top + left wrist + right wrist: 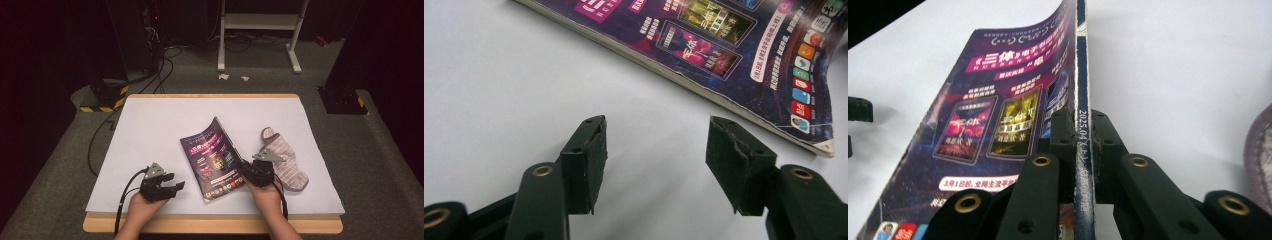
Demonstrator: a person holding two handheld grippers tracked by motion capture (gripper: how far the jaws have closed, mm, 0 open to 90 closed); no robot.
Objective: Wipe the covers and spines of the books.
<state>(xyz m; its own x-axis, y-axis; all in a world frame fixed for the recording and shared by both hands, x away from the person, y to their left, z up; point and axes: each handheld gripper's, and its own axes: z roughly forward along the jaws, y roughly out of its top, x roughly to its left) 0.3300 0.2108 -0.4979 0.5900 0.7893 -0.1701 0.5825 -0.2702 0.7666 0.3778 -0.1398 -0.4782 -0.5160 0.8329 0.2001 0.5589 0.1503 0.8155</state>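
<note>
1. A magazine [214,160] with a glossy purple cover is seen near the middle of the white worktop [150,125], lying at a slant.
2. Its right edge, the spine, is pinched between the jaws of the right gripper [248,172]; in the right gripper view the jaws are closed narrow on the thin blue spine [1082,150], which is raised off the surface. The hold is judged to be for lifting or turning the magazine from that edge.
3. The cover is bowed by the lift, which suggests soft, flexible paper; its near corner looks worn.
4. The left gripper [172,186] is held low near the left of the magazine, its jaws wide apart and empty, pointed at the near corner [824,145]. It is probably kept ready to steady that side.
5. A striped, fuzzy pale sock [285,160] lies just right of the right gripper, limp on the worktop.
</note>
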